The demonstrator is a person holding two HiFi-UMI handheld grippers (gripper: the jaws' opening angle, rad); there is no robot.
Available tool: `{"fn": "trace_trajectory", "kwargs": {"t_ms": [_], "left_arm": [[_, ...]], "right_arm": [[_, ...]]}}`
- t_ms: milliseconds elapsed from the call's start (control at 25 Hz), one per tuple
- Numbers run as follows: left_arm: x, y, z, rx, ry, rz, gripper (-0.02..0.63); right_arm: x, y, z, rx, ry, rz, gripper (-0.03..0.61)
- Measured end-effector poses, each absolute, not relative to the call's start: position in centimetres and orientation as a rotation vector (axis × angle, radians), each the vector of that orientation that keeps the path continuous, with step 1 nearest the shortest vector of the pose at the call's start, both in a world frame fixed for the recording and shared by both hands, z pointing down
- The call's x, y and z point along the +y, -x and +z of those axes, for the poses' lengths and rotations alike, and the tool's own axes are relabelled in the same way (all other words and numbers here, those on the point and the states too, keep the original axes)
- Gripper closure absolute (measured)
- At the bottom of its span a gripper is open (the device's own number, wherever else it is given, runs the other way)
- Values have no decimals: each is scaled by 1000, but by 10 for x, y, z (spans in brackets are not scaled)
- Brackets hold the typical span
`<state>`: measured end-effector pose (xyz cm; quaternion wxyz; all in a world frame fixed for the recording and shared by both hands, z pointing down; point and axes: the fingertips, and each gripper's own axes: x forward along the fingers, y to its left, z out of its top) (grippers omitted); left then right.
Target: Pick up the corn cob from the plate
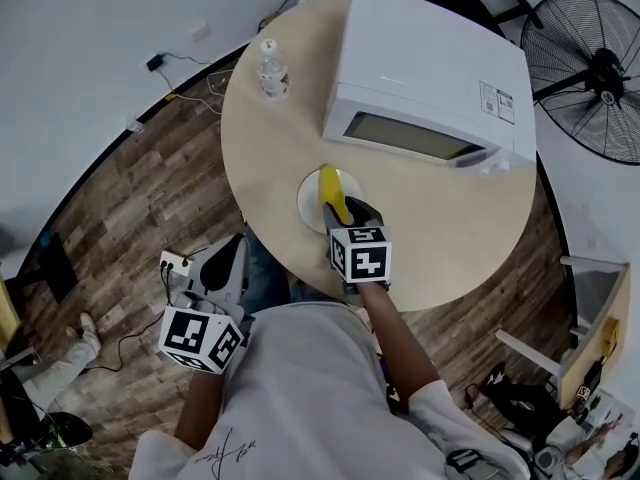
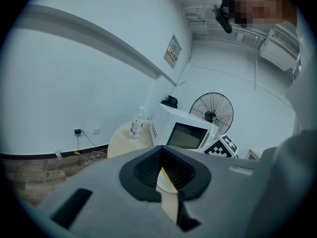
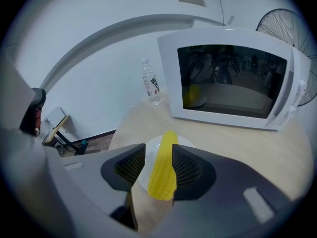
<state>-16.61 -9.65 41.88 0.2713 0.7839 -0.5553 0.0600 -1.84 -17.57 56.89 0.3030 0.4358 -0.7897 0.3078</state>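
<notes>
1. Corn cob (image 1: 332, 190) lay on the plate (image 1: 308, 200), right at the tips of my right gripper (image 3: 159, 166).
2. Long axis ran nearly along the line that gripper pointed: near end toward me, far end out beyond the pads toward the microwave (image 1: 430, 68).
3. R jaws stood spread w/ the cob's near half between them. The right-side pad looked up against the cob or very close. On the left side a strip of white plate showed between pad and cob, so no pinch yet, as far as I could judge.
4. Cob sat off-centre in the gap, closer to the right-side pad. The gripper came at it from above and behind, angled down.
5. Left gripper (image 2: 166, 175) hung well back from the table (image 1: 450, 228), off its near edge and to the left of the R one. Its jaws were only a little apart w/ nothing between them. Plate and cob were far ahead of it.
6. So the R hand was plainly the nearer, and the cob already lined up lengthwise w/ its jaws.
7. My read: the next move prob. turned on closing across the cob's short width. Centring the gap first might stop it rolling on the plate.
</notes>
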Motion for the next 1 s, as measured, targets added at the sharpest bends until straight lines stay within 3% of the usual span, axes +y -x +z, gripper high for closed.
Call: {"fn": "trace_trajectory", "kwargs": {"t_ms": [1000], "left_arm": [[-108, 188, 438, -1492, -2048, 206, 624]], "right_arm": [[-190, 23, 624, -1925, -1113, 877, 356]]}}
